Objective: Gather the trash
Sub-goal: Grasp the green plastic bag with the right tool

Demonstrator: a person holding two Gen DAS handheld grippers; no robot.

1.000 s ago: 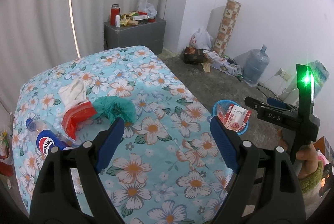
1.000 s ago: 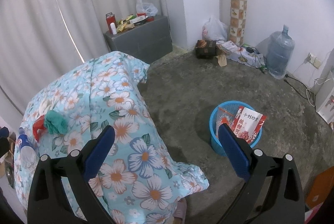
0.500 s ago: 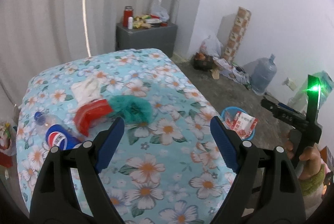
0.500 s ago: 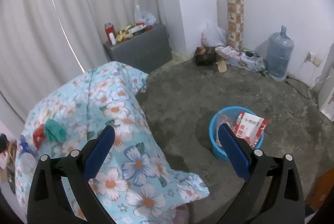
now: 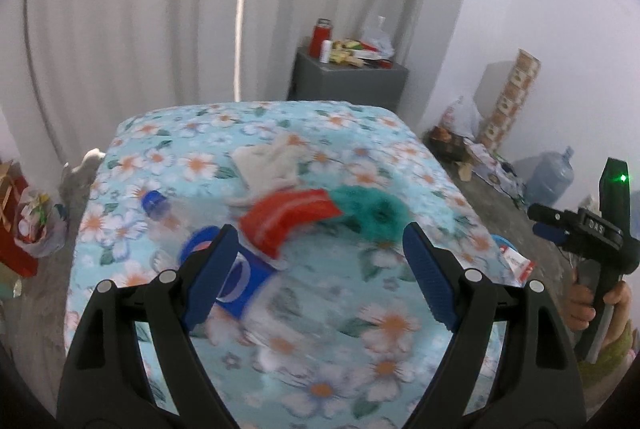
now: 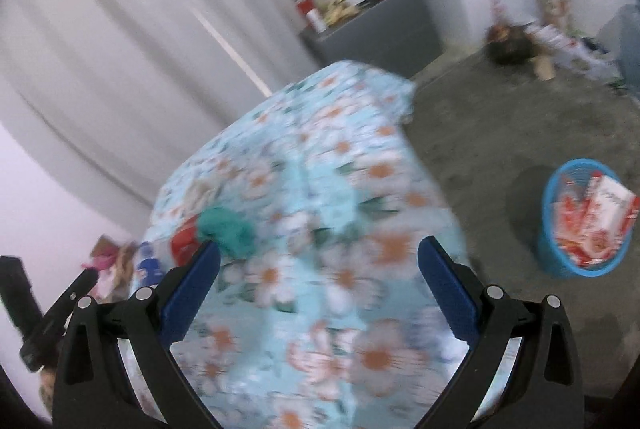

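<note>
Over the near part of the flowered tablecloth (image 5: pixel 320 361), the left claw (image 5: pixel 316 265) is hanging with its blue-padded fingers (image 5: pixel 210 277) spread wide, released and gripping nothing. Between those fingers, on the cloth, a plastic bottle (image 5: pixel 240 275) with a blue label and blue cap is lying on its side, its label just beside the left pad; whether the pad is touching it cannot be told through the blur. Just beyond the bottle a red wrapper (image 5: pixel 290 221) is lying, with a teal crumpled bag (image 5: pixel 370 213) touching its right end and a white crumpled tissue (image 5: pixel 268 165) just behind it, farther from the camera.

At the right edge of the left view, the person's hand (image 5: pixel 588 309) is holding the handle of the right claw (image 6: pixel 318 271). In its own view, that claw is also standing fully open and empty, hovering above the near right side of the table, its left pad sitting in front of the teal bag (image 6: pixel 228 231) in the picture, though contact cannot be judged.

On the concrete floor to the right, well apart from the table, a blue basket (image 6: pixel 560 265) is standing with red-and-white packets (image 6: pixel 596 225) sticking out of it. Far back against the curtain, a grey cabinet (image 5: pixel 348 85) is carrying a red flask (image 5: pixel 320 37) and assorted clutter. A large water jug (image 5: pixel 548 177) is resting by the right wall.
</note>
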